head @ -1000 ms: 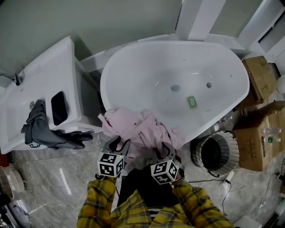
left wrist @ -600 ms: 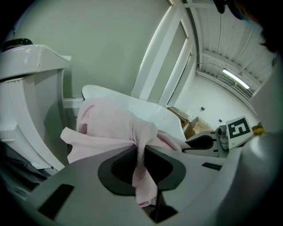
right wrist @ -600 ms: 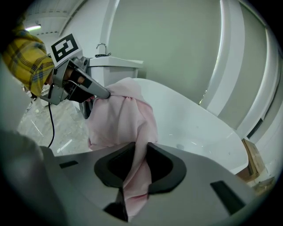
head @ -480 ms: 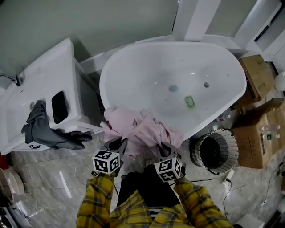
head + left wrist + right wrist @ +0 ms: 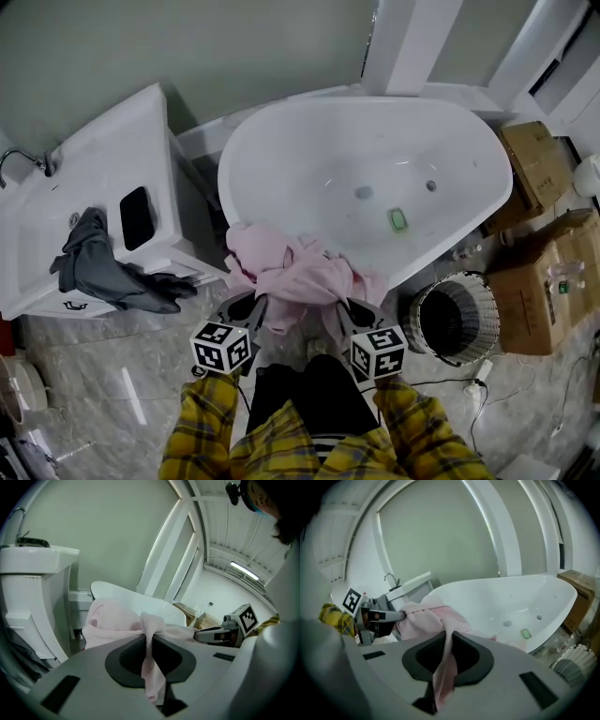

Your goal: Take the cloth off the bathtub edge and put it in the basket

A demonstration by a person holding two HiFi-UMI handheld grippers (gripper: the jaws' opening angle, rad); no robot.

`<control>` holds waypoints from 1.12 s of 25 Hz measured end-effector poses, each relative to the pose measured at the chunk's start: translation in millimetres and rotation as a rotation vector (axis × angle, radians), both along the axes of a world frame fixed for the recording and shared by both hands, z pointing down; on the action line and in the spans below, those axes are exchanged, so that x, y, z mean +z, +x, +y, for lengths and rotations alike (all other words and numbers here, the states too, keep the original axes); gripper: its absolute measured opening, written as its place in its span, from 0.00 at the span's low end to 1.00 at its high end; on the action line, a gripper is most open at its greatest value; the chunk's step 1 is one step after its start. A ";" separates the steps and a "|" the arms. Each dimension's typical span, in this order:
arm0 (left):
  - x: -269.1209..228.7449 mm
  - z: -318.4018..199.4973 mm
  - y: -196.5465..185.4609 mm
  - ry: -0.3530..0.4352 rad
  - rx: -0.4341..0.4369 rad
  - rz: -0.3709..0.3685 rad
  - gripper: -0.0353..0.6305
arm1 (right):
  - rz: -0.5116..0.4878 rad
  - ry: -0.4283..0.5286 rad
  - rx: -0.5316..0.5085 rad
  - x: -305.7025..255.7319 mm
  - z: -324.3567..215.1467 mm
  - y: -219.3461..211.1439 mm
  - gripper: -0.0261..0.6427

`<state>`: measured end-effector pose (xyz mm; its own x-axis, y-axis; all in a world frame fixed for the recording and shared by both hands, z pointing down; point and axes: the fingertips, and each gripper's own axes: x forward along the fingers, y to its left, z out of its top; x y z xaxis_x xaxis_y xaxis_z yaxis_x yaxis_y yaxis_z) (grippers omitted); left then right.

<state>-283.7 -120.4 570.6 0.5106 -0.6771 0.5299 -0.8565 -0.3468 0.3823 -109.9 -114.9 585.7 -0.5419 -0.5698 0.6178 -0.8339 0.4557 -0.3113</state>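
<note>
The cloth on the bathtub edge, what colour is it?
Pale pink. The cloth shows best in the head view.

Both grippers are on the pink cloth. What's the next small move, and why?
Probably raise both grippers together. The left gripper and right gripper have just closed, each pinching a fold of the pink cloth, but most of it lies draped over the bathtub rim. Lifting it clear first should let it travel to the basket on the right without dragging.
</note>
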 end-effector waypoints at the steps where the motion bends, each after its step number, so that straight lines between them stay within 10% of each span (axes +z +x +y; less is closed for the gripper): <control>1: -6.5 1.8 0.0 0.017 0.001 0.005 0.12 | -0.031 0.008 0.010 -9.1 1.4 -1.7 0.12; 12: -78.1 27.6 4.4 0.150 -0.001 0.103 0.12 | -0.288 0.160 0.096 -129.2 19.9 -1.2 0.12; 28: -208.5 66.1 39.9 0.316 0.144 0.382 0.12 | -0.328 0.312 0.233 -211.7 95.1 28.6 0.12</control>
